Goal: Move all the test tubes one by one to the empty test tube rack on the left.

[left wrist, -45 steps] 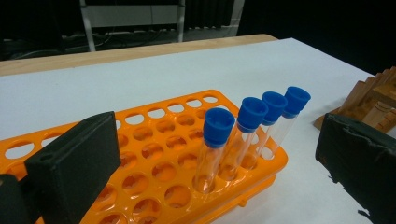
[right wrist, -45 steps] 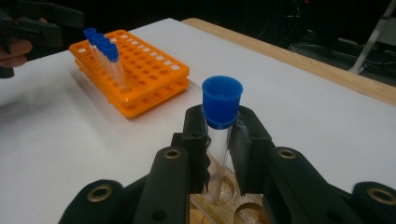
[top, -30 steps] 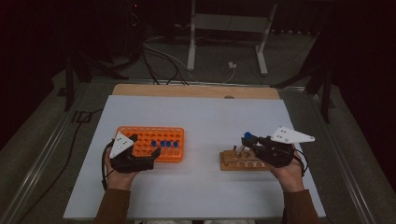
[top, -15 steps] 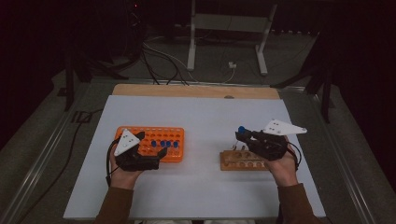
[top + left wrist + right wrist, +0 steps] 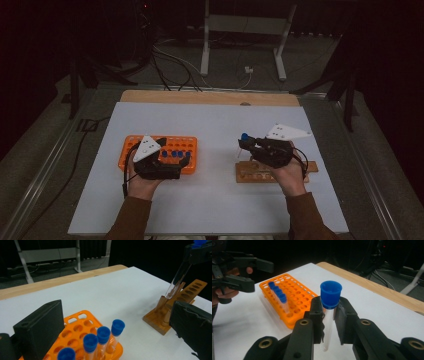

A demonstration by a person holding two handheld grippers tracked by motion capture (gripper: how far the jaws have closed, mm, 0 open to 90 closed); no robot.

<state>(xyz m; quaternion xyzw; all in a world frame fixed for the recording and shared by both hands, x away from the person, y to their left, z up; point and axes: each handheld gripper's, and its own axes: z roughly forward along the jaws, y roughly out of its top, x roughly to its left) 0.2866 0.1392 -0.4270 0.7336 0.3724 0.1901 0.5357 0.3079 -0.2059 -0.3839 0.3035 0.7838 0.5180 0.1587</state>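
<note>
Right gripper view shows my right gripper (image 5: 329, 315) fingers clamped on a blue-capped test tube (image 5: 327, 322) lifted just above the wooden rack (image 5: 260, 172), so I judge carrying comes next, toward the orange rack (image 5: 182, 150) where my left gripper (image 5: 172, 162) waits wide open.

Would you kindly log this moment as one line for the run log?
right gripper: shut on blue-capped tube, above wooden rack | left gripper: open, at orange rack | four capped tubes in orange rack

Orange rack (image 5: 186, 148), blue-capped clear tube (image 5: 329, 312), brown wooden stand (image 5: 250, 175).
</note>
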